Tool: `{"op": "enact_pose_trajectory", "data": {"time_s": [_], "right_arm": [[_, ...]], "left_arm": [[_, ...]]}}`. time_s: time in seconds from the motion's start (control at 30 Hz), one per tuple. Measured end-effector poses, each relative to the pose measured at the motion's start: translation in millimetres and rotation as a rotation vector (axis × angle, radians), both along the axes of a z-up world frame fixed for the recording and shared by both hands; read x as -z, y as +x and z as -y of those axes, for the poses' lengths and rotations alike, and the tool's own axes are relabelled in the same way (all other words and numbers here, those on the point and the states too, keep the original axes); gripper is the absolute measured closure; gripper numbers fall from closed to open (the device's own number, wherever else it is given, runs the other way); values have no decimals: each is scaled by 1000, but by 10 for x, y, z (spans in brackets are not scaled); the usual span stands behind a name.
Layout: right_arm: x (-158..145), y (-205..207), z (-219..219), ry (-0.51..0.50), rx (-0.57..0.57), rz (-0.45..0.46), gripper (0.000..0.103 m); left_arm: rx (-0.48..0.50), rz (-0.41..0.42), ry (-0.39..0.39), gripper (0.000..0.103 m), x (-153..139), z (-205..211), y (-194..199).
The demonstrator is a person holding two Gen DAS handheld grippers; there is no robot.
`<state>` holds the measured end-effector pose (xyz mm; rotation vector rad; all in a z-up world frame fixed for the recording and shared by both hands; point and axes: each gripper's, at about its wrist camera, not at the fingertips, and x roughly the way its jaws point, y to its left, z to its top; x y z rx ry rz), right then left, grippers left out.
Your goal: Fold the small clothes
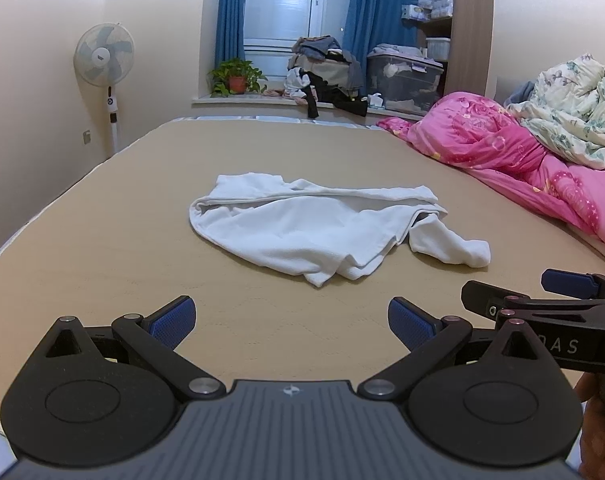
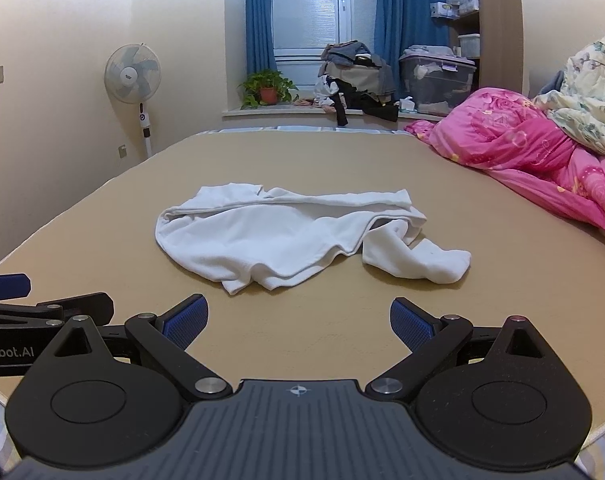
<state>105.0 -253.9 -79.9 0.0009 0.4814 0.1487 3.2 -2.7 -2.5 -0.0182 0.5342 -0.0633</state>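
You are facing a tan bed (image 1: 102, 280) that is filling most of both views, with its far edge running below a window sill (image 1: 262, 98). A pink quilt (image 1: 502, 144) is bunching along the bed's right edge, and a floral quilt (image 1: 574, 112) is lying on top of it toward the far right corner. A white garment (image 1: 302, 228) is lying crumpled near the middle of the bed, a little nearer your edge than the far one, with a white sock (image 1: 450, 244) touching its right side and partly tucked under it. You are holding the left gripper (image 1: 290, 322) over the near edge with its blue pads spread wide apart and nothing between them. You are holding the right gripper (image 2: 298, 320) just beside it, jaws likewise spread wide and holding nothing. Both are sitting short of the garment, not touching it. A fan (image 1: 104, 56) is standing past the bed's far left corner.
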Motion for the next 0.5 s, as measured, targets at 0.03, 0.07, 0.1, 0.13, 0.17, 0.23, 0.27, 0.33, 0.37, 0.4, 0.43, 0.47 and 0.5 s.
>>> {"op": "enact_pose_trajectory", "data": {"time_s": [0.03,0.07,0.1,0.13,0.17,0.23,0.27,0.33,0.37,0.4,0.43,0.47,0.5], "right_arm": [[-6,4,-4,-1,0,0,5],[-7,3,-6,-1,0,1,5],[-9,2,-6,-1,-1,1,5],[-9,4,-8,-1,-1,0,5],[-10,4,-10,-2,0,0,5],[-10,4,-9,-1,0,0,5],[-11,1,-10,0,0,0,5],[-11,4,-10,-1,0,0,5],[-12,2,-13,0,0,0,5],[-12,3,-13,-1,-1,0,5],[-12,4,-12,-1,-1,0,5],[-12,5,-13,-1,-1,0,5],[-12,4,-15,-2,-1,0,5]], "left_arm": [[-1,0,-2,0,-7,-7,-2],[-1,1,-3,0,-10,-2,-3],[-1,1,-3,0,-12,-7,0],[-1,0,-3,0,-12,-9,1],[0,0,-2,0,-15,-4,0],[-1,0,-4,0,-9,-11,1],[-1,0,-4,0,-9,-12,1],[-1,1,-4,0,-9,-13,2],[-1,1,-4,0,-13,-11,1],[-1,0,-3,0,-9,-13,1],[-2,0,-3,0,-10,-12,1],[-1,0,-5,0,-8,-15,2],[-1,0,-5,0,-9,-13,1]]}}
